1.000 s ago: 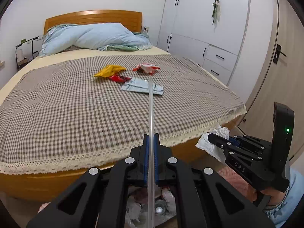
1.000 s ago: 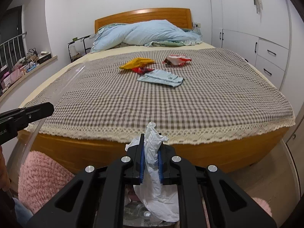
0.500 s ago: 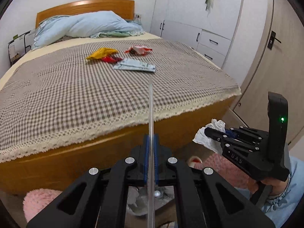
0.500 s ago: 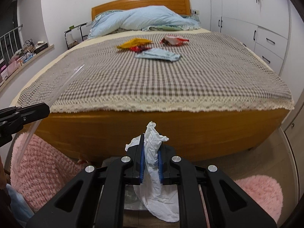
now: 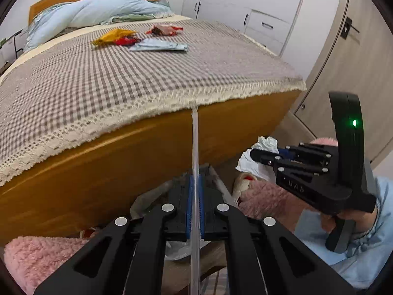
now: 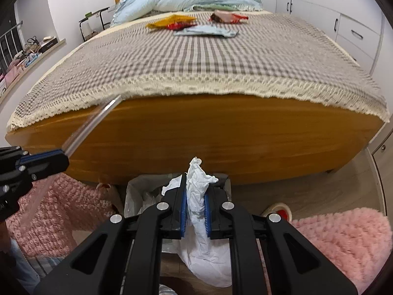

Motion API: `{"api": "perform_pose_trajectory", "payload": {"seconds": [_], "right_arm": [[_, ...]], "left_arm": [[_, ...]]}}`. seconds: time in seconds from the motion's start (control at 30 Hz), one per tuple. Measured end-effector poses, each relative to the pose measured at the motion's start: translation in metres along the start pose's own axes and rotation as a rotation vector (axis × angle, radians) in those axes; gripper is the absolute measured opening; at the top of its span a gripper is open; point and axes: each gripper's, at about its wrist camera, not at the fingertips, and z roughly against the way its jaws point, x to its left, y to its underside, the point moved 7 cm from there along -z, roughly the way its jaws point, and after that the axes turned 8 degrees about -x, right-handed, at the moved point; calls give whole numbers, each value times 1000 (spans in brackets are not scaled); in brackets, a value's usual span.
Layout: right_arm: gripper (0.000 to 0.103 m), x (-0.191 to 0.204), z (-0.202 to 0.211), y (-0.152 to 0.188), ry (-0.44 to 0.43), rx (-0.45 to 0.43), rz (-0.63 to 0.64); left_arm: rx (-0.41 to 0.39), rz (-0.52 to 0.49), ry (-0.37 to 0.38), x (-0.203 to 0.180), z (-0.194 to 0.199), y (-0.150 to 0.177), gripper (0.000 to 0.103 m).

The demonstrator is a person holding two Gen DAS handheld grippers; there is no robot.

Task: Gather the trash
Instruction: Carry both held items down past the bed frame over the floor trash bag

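A: What do the right tongs (image 6: 195, 211) have?

B: They are clamped on a crumpled white tissue (image 6: 199, 191), pinched about mid-length, with a loose tail hanging below the pads and a tuft above. It looks feather-light and soft, so I judge it will crush rather than slip. The present hold through the thick middle of the wad seems the safest place.

A: And the left tongs (image 5: 194, 206)?

B: Closed narrow on a clear plastic strip (image 5: 195, 147), a long thin thing that juts forward toward the bed (image 5: 122, 162). It looks stiff enough to stand out straight, yet smooth (probably slippery), and it is held near one end, so the free end may wag.

A: Where is the bin?

B: The lined trash bin (image 6: 145, 191) sits on the floor just in front of the bed's wooden footboard, right below both tongs, between two pink rugs (image 6: 343, 236).

A: Anything left?

B: Up on the bed, well beyond the bin: a yellow wrapper (image 6: 172, 21), a red wrapper (image 6: 228, 17) and a pale blue packet (image 6: 206, 30). All look thin and crinkly, best taken at an edge.
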Motion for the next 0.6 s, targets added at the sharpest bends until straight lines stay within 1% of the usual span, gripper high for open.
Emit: {"api": "perform_pose_trajectory", "payload": {"seconds": [0.17,0.37,0.47,0.57,0.6], "right_arm": [[11,1,-17,12,1,45,13],[11,-7,-39,28,0,112,-14],[11,-13,-52,35,10,141,-21],[11,-18,-67,45,9,188,-45],[11,-20,-73,48,9,208,-52]], "left_arm": [[40,4,3,2,-16,15,2],[90,-13,19,4,-35,30,2],[120,-27,40,3,-48,41,2],[134,-43,65,2,-63,51,2],[144,-51,63,2,-71,55,2]]}}
